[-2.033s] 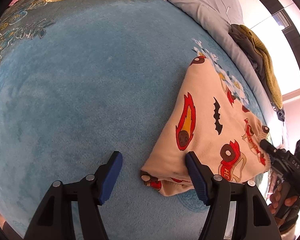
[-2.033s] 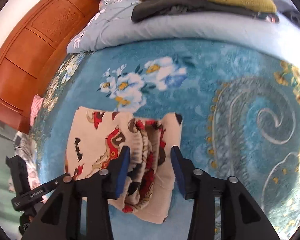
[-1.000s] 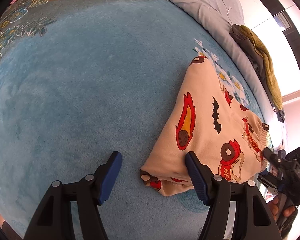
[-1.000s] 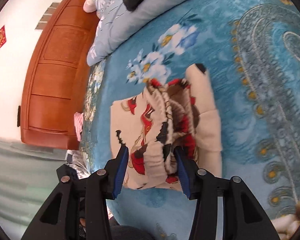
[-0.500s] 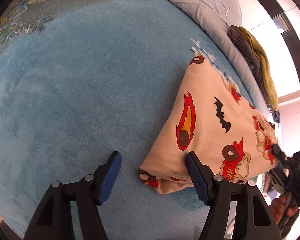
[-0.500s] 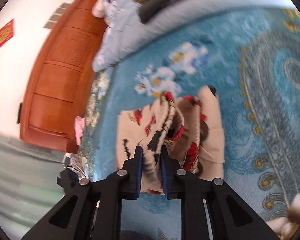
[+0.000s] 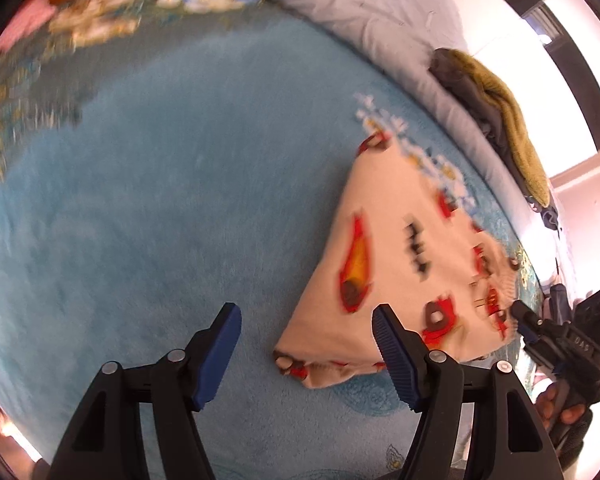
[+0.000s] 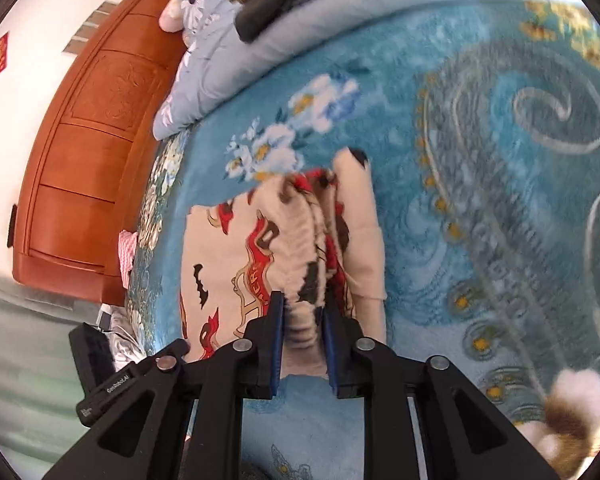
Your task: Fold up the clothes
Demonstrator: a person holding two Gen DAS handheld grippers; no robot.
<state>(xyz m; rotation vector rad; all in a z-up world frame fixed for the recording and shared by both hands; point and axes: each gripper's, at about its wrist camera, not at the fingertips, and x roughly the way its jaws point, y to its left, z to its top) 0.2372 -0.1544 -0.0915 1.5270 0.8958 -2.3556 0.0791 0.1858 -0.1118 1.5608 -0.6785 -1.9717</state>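
In the left wrist view, the left hand-held gripper (image 7: 306, 340) stood wide and empty beside the folded cartoon-print garment (image 7: 404, 264) on the blue bed blanket (image 7: 160, 200). In the right wrist view, the right hand-held gripper (image 8: 303, 332), jaws just closed, pinched the garment's gathered waistband (image 8: 306, 240); lifting should stay slow and level to keep layers aligned.

Blue floral blanket (image 7: 148, 184) — printed garment (image 7: 384, 280) atop

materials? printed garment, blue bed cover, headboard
Printed garment: soft knit, likely cotton; matte, ribbed band bunches in the right gripper.
Blue bed cover: plush fleece-like pile, fuzzy nap.
Headboard: wood or veneer, glossy reddish panels.
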